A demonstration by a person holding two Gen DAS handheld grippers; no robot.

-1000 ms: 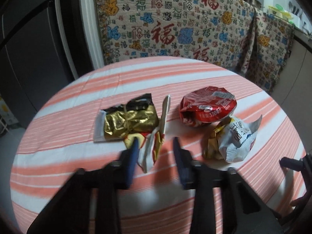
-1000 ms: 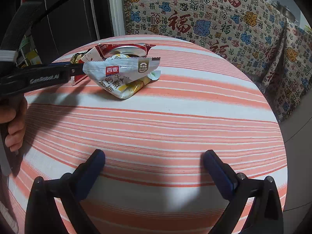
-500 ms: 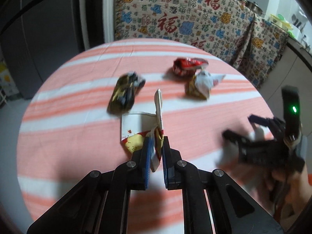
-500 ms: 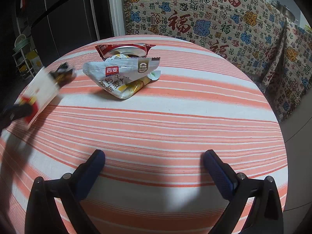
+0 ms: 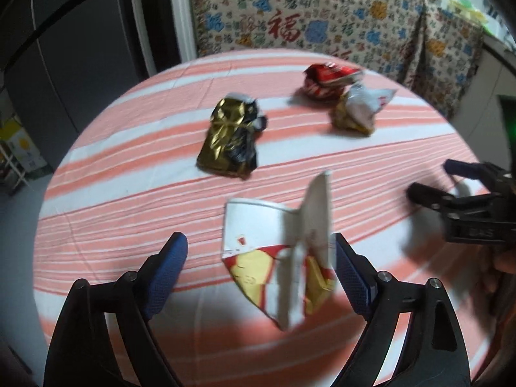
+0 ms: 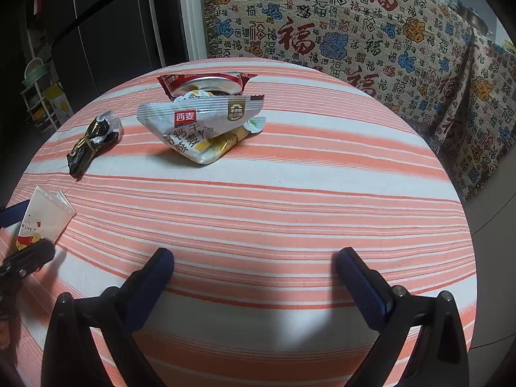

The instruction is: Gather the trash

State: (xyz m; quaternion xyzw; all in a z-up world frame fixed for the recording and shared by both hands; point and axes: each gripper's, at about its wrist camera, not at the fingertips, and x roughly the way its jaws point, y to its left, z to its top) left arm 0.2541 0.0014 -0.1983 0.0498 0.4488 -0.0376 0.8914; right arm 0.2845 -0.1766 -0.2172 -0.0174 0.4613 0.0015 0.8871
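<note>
A flattened white paper cup [image 5: 283, 258] with red and yellow print lies between the wide-open fingers of my left gripper [image 5: 261, 264], near the table's front edge; nothing grips it. It also shows in the right wrist view [image 6: 45, 216] at far left. A gold-and-black wrapper [image 5: 230, 138] lies mid-table. A red wrapper [image 5: 325, 79] and a white oatmeal packet [image 5: 361, 109] lie at the back right. My right gripper [image 6: 254, 277] is open and empty over bare cloth, well short of the white packet [image 6: 200, 122].
The round table has an orange-and-white striped cloth [image 6: 290, 200]. A patterned fabric [image 6: 338, 32] hangs behind it. A dark fridge [image 5: 64, 48] stands at the back left. A small rack [image 6: 42, 96] stands on the floor at the left.
My left gripper was shut on the paper cup half a second ago; now its fingers have opened wide and the cup lies loose between them. My right gripper has not moved.
</note>
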